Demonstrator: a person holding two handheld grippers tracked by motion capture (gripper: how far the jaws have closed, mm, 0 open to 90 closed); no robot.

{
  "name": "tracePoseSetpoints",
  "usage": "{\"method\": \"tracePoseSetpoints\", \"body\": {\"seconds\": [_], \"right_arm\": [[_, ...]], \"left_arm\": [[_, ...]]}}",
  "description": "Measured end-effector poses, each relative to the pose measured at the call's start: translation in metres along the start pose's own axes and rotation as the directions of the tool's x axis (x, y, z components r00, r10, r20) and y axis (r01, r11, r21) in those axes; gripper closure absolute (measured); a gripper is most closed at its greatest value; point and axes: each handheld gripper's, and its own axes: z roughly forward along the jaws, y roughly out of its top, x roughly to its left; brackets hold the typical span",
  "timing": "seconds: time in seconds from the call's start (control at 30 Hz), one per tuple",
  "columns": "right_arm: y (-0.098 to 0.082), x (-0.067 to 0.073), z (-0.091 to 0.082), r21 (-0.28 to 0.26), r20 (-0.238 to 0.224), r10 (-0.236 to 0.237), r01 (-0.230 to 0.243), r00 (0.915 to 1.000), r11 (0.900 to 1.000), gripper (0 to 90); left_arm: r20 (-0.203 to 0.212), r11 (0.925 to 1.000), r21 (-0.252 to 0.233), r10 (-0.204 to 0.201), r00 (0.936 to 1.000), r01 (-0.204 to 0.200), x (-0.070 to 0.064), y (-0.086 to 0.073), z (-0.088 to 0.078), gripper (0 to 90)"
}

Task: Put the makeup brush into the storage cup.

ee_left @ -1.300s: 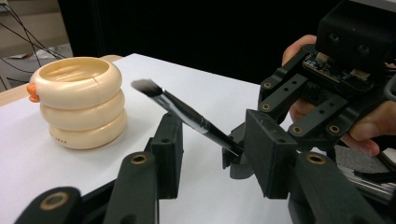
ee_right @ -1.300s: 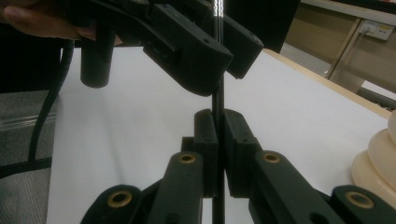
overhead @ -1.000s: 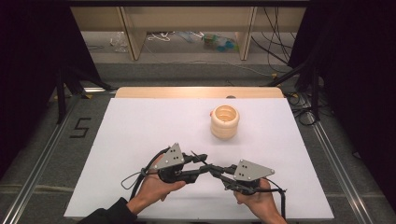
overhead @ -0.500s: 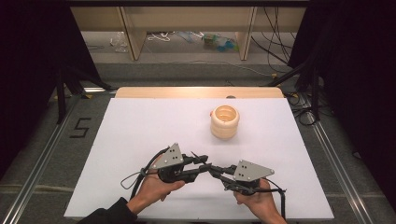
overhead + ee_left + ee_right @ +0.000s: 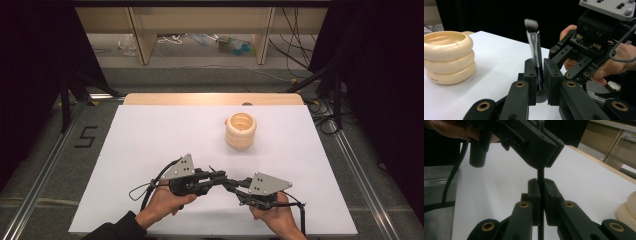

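Observation:
A make-up brush (image 5: 534,47) with a silver ferrule and a pale tuft stands upright between the two grippers near the table's front edge. My left gripper (image 5: 539,72) is shut on its lower stem; its jaws have just been closing onto it. My right gripper (image 5: 541,187) is shut on the thin black handle (image 5: 540,173), just below the left gripper's jaws. In the high view the left gripper (image 5: 220,177) and the right gripper (image 5: 235,183) meet tip to tip, each held by a hand.
A cream ribbed ring-shaped holder (image 5: 240,131) stands on the white table top (image 5: 150,145), right of centre and beyond the grippers. It also sits at the left of the left gripper view (image 5: 447,57). Dark curtains flank the table, with shelving behind.
The left gripper's jaws have drawn together onto the brush. Both hands have stayed where they were, and the right gripper's hold is unchanged.

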Motion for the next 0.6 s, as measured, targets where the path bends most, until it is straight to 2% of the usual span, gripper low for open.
{"method": "tracePoseSetpoints", "body": {"seconds": [0.1,0.23,0.27,0.4,0.43,0.5,0.53,0.6], "right_arm": [[0.0001,0.0001,0.0002,-0.01,0.004,-0.001,0.002,1.0,1.0,84.2],[0.0005,-0.0001,-0.0004,-0.012,-0.003,-0.004,0.004,1.0,1.0,83.6],[0.0014,-0.0004,-0.0016,-0.007,0.0,0.0,0.0,1.0,1.0,81.5],[0.0026,-0.0025,-0.0042,-0.008,0.01,0.016,-0.016,0.9998,1.0,70.9],[0.0026,-0.0025,-0.0042,-0.008,0.01,0.016,-0.016,0.9998,1.0,70.9],[0.0038,-0.0028,-0.0037,-0.028,0.004,0.033,-0.032,0.9995,0.999,62.4],[0.004,-0.0033,-0.0052,-0.013,0.007,0.047,-0.047,0.9988,0.999,58.0],[0.0039,-0.0033,-0.0058,-0.01,0.012,0.056,-0.055,0.9984,0.998,56.3]], "left_arm": [[0.015,0.9996,-0.005,-0.027,0.9995,0.027,-0.0017,0.0003,0.0001,84.7],[0.014,0.9999,-0.012,-0.008,0.9999,0.009,-0.0016,0.0011,-0.0005,84.9],[0.013,1.0,-0.008,0.002,0.9999,-0.001,-0.002,0.0022,-0.0008,85.0],[0.004,0.9999,-0.014,-0.004,1.0,0.004,-0.0015,0.0038,-0.0027,85.0],[0.003,0.9999,-0.015,-0.005,1.0,0.005,-0.0007,0.0044,-0.0035,85.0],[-0.002,0.9995,-0.026,-0.016,0.9999,0.016,0.0,0.0052,-0.0051,84.9],[-0.004,0.9995,-0.03,-0.005,1.0,0.005,0.0017,0.0063,-0.0063,84.9],[-0.005,0.9995,-0.031,0.006,1.0,-0.006,0.0026,0.0069,-0.0069,85.0]]}}
